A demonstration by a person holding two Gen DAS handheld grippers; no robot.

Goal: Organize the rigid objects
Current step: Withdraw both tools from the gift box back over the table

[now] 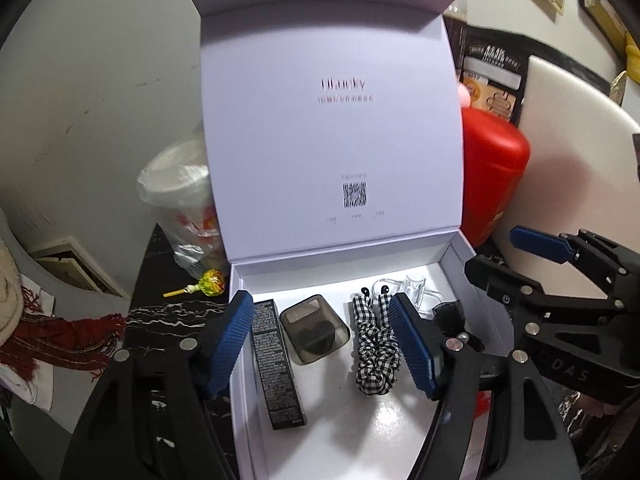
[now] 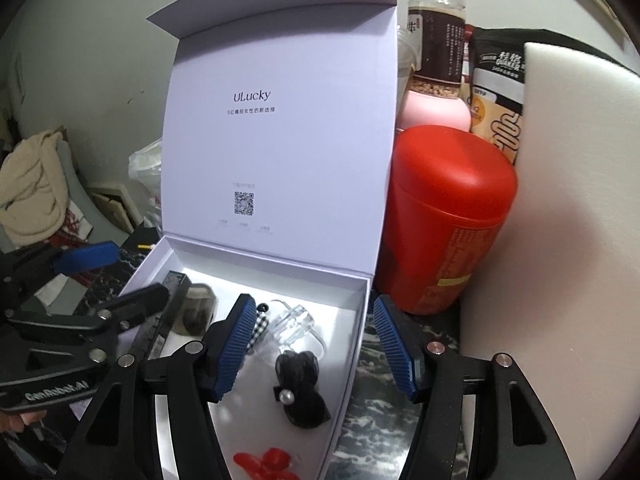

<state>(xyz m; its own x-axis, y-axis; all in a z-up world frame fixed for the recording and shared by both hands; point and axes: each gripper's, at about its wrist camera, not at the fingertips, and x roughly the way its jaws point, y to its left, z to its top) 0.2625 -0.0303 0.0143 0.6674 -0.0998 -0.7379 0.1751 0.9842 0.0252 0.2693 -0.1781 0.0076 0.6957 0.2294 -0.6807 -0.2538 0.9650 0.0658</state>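
A white gift box [image 1: 452, 264] stands with its lid upright. On its floor lie a black carton [image 1: 278, 364], a smoky grey case [image 1: 314, 330], a gingham scrunchie [image 1: 376, 348], a clear clip [image 1: 404, 286] and a black bow [image 1: 450, 312]. My left gripper [image 1: 324, 344] hangs open above the carton, case and scrunchie and holds nothing. In the right wrist view my right gripper [image 2: 316, 348] is open and straddles the box's right wall [image 2: 358, 320] without pressing it. Below it lie the black bow [image 2: 302, 380] with a pearl and a red clip [image 2: 264, 460].
A red canister [image 2: 448, 216], a pink bottle [image 2: 436, 114], a jar [image 2: 438, 36] and a snack bag [image 2: 498, 92] crowd the box's right side, against a white panel [image 2: 560, 240]. Left of the box are a bagged cup [image 1: 180, 200], a lollipop [image 1: 210, 283] and a red scarf [image 1: 60, 340] on the marble counter [image 2: 400, 420].
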